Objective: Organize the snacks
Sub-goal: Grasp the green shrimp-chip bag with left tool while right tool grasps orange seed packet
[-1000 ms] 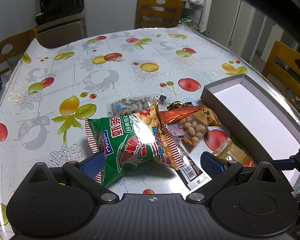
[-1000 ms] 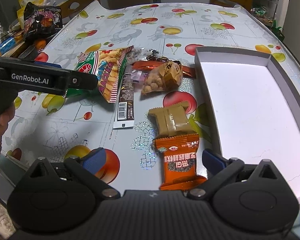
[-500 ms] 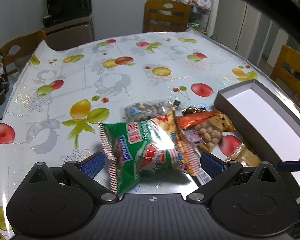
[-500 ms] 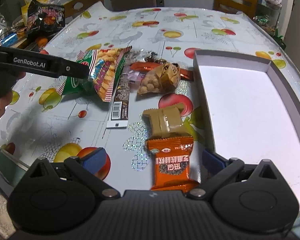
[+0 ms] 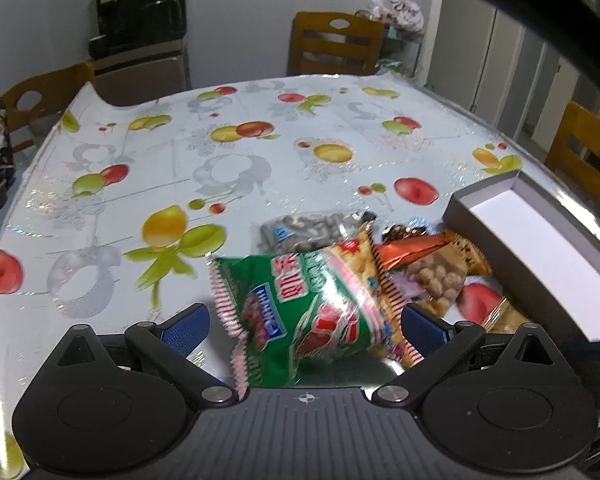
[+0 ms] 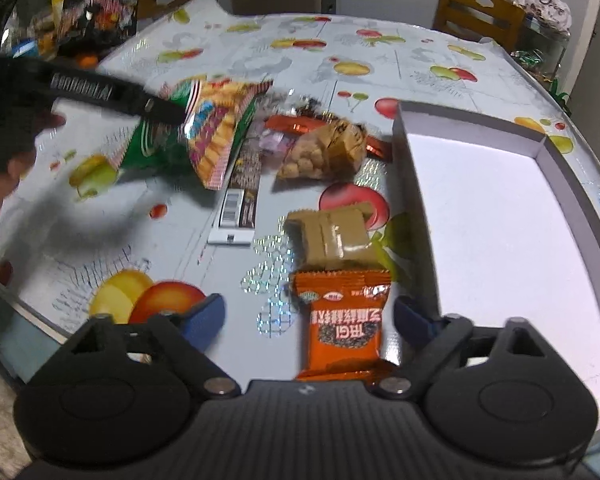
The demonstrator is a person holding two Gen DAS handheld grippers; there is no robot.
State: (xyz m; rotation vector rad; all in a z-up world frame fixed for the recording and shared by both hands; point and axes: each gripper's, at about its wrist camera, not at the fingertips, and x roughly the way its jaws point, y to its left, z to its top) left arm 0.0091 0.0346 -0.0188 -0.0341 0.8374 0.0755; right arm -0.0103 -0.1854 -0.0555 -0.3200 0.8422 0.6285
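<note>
Left wrist view: the left gripper [image 5: 304, 324] has its two blue pads spread wide, with one green shrimp-cracker bag [image 5: 300, 312] between them; whether the pads press the bag I cannot tell. Just beyond lie one clear bag of dark seeds [image 5: 304, 228] and one bag of coated peanuts [image 5: 436, 280]. In the right wrist view the right gripper [image 6: 308, 316] is open; its jaws have just been closing, and one orange snack packet [image 6: 344, 320] lies between them, untouched by either pad. Touching the packet's far edge is one tan wrapped bar [image 6: 332, 236]. One long dark strip packet [image 6: 240, 200] lies further left. One grey box [image 6: 500, 216] with a white floor stands at the right on the fruit-print tablecloth [image 6: 80, 248]. Three wooden chairs [image 5: 332, 48] show around the table.
</note>
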